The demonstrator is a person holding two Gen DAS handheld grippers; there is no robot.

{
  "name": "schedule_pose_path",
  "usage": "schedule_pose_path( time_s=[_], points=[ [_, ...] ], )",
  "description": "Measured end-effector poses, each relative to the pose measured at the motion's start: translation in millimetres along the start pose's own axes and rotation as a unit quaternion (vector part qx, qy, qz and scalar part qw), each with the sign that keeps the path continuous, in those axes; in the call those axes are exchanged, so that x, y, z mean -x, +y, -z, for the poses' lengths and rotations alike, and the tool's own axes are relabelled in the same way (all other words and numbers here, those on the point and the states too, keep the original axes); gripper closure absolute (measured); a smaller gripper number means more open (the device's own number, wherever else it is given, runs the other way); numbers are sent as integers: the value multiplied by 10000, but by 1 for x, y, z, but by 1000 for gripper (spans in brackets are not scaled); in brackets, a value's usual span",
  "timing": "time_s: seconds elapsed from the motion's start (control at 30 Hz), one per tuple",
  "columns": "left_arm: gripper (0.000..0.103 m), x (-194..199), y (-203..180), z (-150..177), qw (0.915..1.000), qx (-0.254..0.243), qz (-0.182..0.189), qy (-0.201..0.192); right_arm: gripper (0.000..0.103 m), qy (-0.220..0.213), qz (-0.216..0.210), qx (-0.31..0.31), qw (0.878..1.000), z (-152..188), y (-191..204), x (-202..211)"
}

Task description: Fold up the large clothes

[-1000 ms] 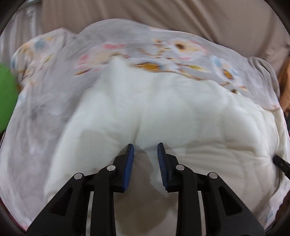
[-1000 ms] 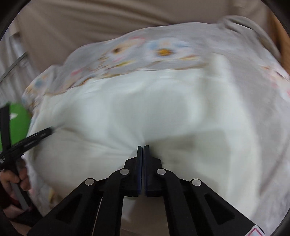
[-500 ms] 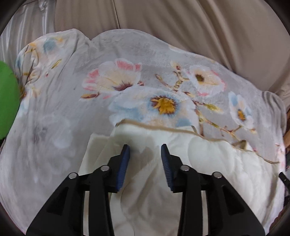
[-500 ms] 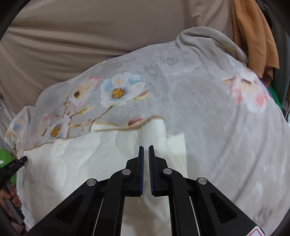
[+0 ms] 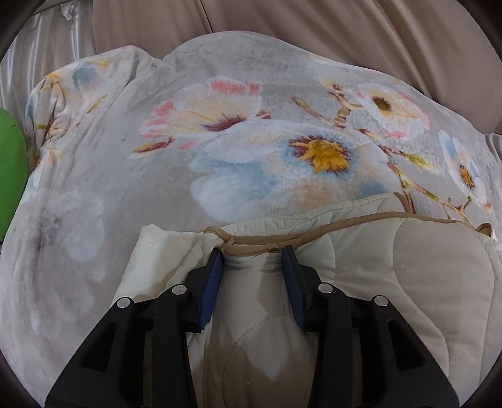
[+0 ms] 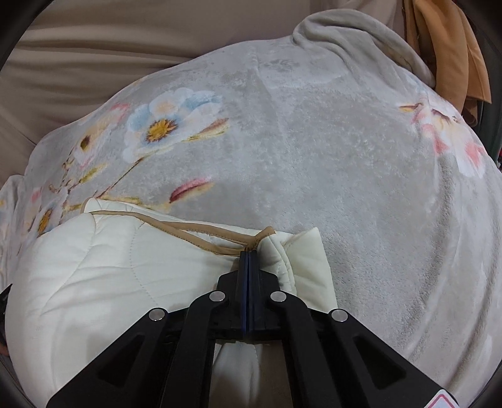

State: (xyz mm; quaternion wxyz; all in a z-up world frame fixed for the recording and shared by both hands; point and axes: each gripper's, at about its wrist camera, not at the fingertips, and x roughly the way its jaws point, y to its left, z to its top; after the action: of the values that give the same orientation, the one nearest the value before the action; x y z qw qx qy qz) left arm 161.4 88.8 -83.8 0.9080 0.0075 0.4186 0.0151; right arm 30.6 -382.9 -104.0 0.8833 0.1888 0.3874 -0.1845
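A cream quilted cover (image 5: 408, 282) with a tan trim (image 5: 313, 230) lies folded over a grey floral fleece (image 5: 125, 157); I cannot tell if they are one piece. My left gripper (image 5: 252, 251) has a thick bunch of the trimmed edge filling the gap between its blue pads, and its jaws are opening. In the right wrist view, my right gripper (image 6: 248, 252) is shut on the cover's (image 6: 109, 276) trimmed corner, where the tan trim (image 6: 188, 233) meets the fingertips. Both grippers point down at the grey fleece (image 6: 345, 157).
Beige draped fabric (image 5: 313, 25) rises behind the fleece. A green object (image 5: 9, 163) sits at the left edge. Orange cloth (image 6: 451, 53) hangs at the far right. The grey fleece stretches wide ahead of both grippers.
Both grippers carried the cream edge forward and lower, so much more floral fleece shows ahead. The left jaws stand wider than before. The right jaws parted slightly, then closed again.
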Motion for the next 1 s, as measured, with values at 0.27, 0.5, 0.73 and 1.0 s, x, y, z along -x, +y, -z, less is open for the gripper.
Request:
schedule_pose_path(
  time_s=[0.27, 0.5, 0.73, 1.0],
  points=[
    [60, 23, 5, -10, 9998, -85, 141, 143, 94, 48, -128, -65, 9999, -20, 10, 35],
    [19, 123, 62, 12, 9948, 792, 637, -40, 93, 254, -1139, 854, 9895, -3, 103, 106],
    [13, 122, 122, 78, 9742, 1917, 729, 940, 93, 1350, -1713, 1682, 9613, 54, 201, 68],
    [16, 85, 132, 113, 9312, 2950, 1545, 1480, 95, 1648, -1646, 1565, 9598, 79, 210, 38]
  ],
)
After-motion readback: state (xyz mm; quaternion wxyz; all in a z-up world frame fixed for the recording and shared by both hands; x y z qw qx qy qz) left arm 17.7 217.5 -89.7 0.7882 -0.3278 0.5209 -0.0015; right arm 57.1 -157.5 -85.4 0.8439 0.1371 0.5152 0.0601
